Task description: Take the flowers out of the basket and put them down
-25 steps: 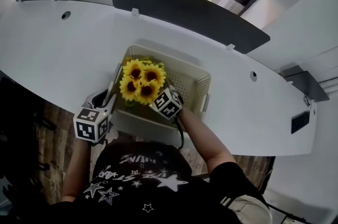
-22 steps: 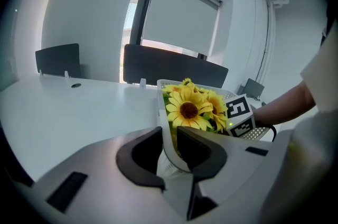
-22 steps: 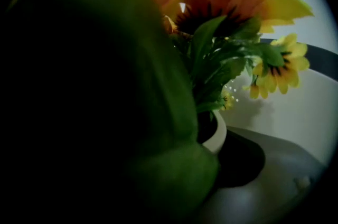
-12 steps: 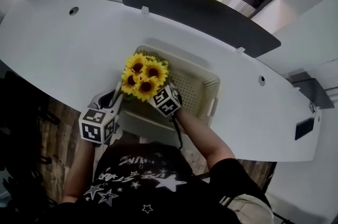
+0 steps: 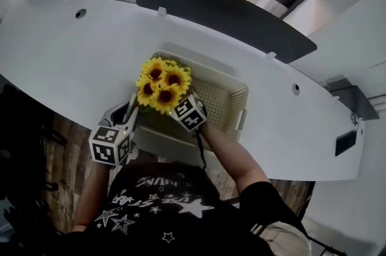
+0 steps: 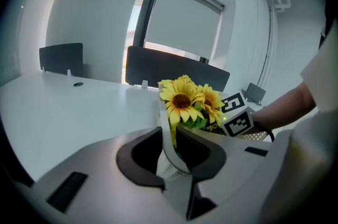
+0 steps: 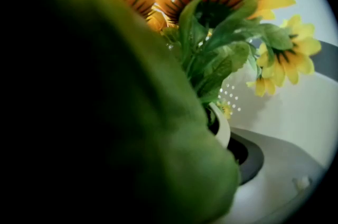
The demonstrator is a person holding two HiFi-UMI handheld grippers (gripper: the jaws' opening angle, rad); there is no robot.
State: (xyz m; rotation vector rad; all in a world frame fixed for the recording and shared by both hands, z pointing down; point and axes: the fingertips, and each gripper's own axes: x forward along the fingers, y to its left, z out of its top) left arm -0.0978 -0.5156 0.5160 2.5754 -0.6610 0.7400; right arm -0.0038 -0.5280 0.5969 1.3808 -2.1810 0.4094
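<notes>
A bunch of yellow sunflowers (image 5: 160, 86) with green leaves (image 7: 222, 62) stands in a small white pot (image 7: 224, 130) over the left end of the cream perforated basket (image 5: 229, 105). My right gripper (image 5: 180, 108) reaches in under the blooms. One dark pad (image 7: 252, 158) lies against the pot's rim, and a blurred leaf hides the other jaw. My left gripper (image 6: 170, 151) is at the basket's left side. Its jaws have just been closing and now pinch the thin white basket wall (image 6: 165, 128).
The basket sits near the front edge of a long white curved table (image 5: 78, 55). Dark divider panels (image 5: 211, 4) stand along the table's far edge, with a window behind them. My torso and arms fill the near side.
The sunflowers and my right gripper have shifted together a little toward the basket's far left corner. My left gripper has stayed at the basket's left wall.
</notes>
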